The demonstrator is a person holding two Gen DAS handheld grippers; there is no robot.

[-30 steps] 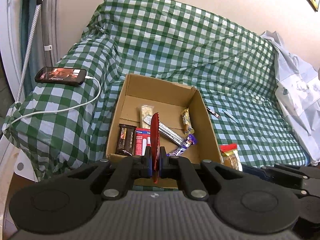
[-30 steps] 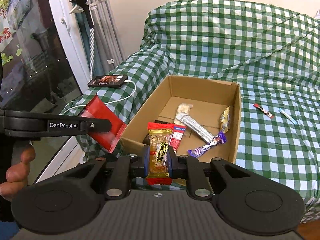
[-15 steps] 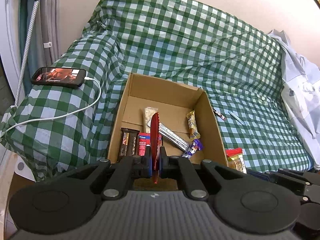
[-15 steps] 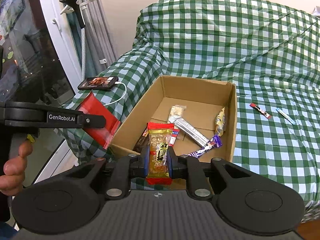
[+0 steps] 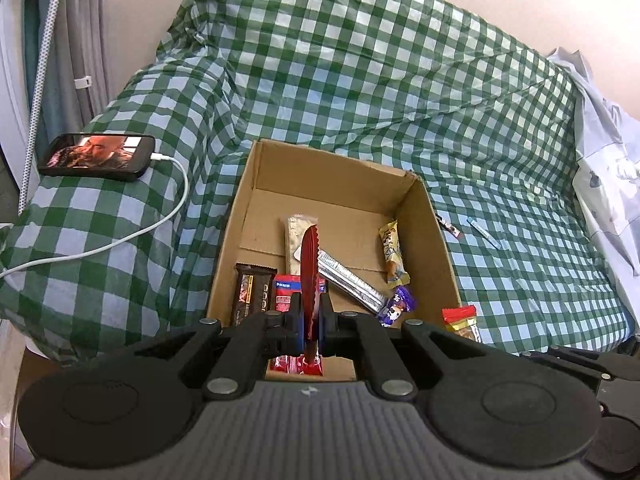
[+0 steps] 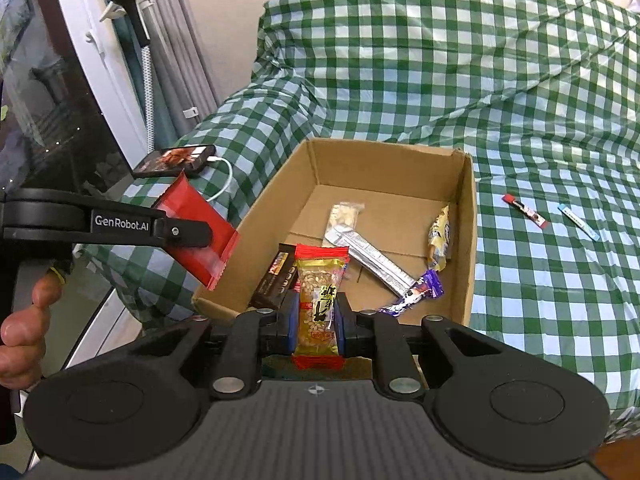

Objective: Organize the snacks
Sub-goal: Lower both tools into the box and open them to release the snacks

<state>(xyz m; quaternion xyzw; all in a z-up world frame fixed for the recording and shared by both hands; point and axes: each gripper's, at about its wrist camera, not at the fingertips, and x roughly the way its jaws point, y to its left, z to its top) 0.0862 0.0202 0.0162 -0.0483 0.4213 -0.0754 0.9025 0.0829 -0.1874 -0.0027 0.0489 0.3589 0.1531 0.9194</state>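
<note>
An open cardboard box (image 5: pixel 436 240) (image 6: pixel 470 216) rests on a green checked sofa cover and holds several snack bars. My left gripper (image 5: pixel 310 320) is shut on a flat red packet (image 5: pixel 309 276), seen edge-on, just before the box's near wall. In the right wrist view the same red packet (image 6: pixel 196 232) hangs beside the box's left corner. My right gripper (image 6: pixel 318 316) is shut on a yellow peanut bar with red ends (image 6: pixel 319 300), over the box's near edge. That peanut bar (image 5: pixel 460 322) also shows at the right of the box in the left wrist view.
A phone (image 5: pixel 96 156) (image 6: pixel 176 160) on a white charging cable lies on the sofa arm left of the box. Two small sticks, one red (image 6: pixel 524 210) and one blue (image 6: pixel 578 222), lie on the cover to the right. A pale cloth (image 5: pixel 608 168) sits far right. A hand (image 6: pixel 24 336) holds the left gripper.
Both grippers have moved closer to the box, which now looks larger and nearer. Each still holds its packet; the jaws have not changed.
</note>
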